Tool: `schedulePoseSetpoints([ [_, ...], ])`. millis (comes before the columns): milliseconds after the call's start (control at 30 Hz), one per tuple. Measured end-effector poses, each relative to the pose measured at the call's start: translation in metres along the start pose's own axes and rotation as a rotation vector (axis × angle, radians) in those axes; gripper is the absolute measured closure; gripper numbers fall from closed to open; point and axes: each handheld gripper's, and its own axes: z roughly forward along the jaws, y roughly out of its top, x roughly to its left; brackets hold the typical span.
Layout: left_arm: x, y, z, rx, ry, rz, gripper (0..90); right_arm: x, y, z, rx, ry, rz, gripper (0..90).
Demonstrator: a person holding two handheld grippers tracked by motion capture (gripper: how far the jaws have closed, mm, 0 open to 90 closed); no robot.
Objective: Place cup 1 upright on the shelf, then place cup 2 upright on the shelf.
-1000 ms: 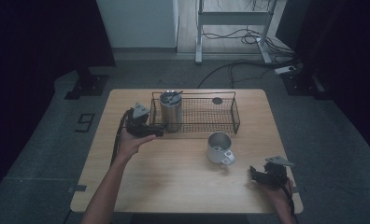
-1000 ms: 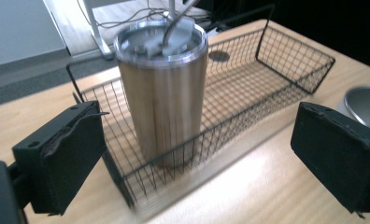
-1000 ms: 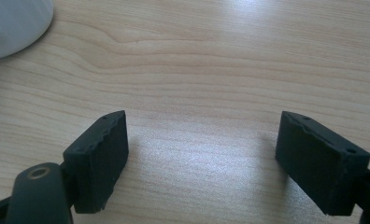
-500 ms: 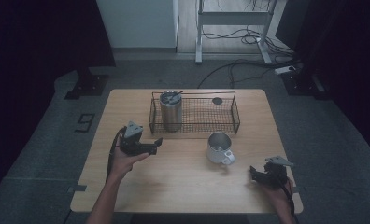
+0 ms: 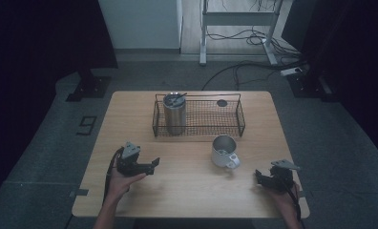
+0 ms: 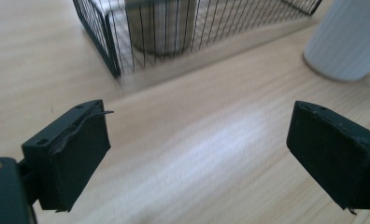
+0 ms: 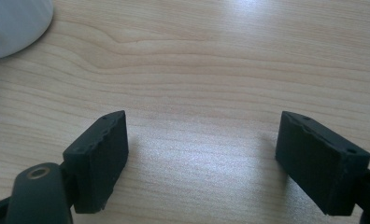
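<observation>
Wooden table (image 5: 192, 191): wire basket (image 5: 199, 116) holds steel tumbler (image 5: 173, 113); white mug (image 5: 224, 151) before basket; left gripper (image 5: 149, 165), right gripper (image 5: 259, 177) nearer, both agape, empty, left's jaws just narrowing.

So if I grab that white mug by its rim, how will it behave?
The mug looks ceramic, so probably stiff, fairly heavy for its size and breakable if dropped. Its glossy wall may slip between flat pads. It stands upright on the table with its handle towards the person; a one-sided rim grip could let it tilt.
</observation>
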Motion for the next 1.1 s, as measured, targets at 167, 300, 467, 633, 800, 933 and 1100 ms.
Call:
schedulePoseSetpoints([
  [167, 0.0, -0.009, 0.006, 0.036, 0.015, 0.005, 6.2, 0.0, 0.0, 0.0, 0.0, 0.0, 0.0, 17.0],
  [300, -0.003, -0.011, 0.009, 0.042, 0.016, 0.007, 6.2, 0.0, 0.0, 0.0, 0.0, 0.0, 0.0, 17.0],
  [467, -0.006, -0.012, 0.011, 0.043, 0.019, 0.005, 6.2, 0.0, 0.0, 0.0, 0.0, 0.0, 0.0, 17.0],
  [633, -0.004, -0.012, 0.009, 0.025, 0.029, -0.014, 6.1, 0.003, 0.0, -0.001, -0.006, -0.008, -0.023, 15.0],
  [800, -0.004, -0.011, 0.007, 0.017, 0.02, -0.017, 6.2, 0.006, 0.002, -0.006, -0.03, 0.01, -0.024, 14.2],
  [933, -0.004, -0.011, 0.006, 0.021, 0.019, -0.02, 6.2, 0.009, 0.007, -0.017, -0.071, 0.039, -0.014, 14.1],
  [1100, -0.004, -0.011, 0.005, 0.027, 0.007, -0.02, 6.2, 0.018, 0.014, -0.027, -0.108, 0.062, -0.022, 14.1],
])
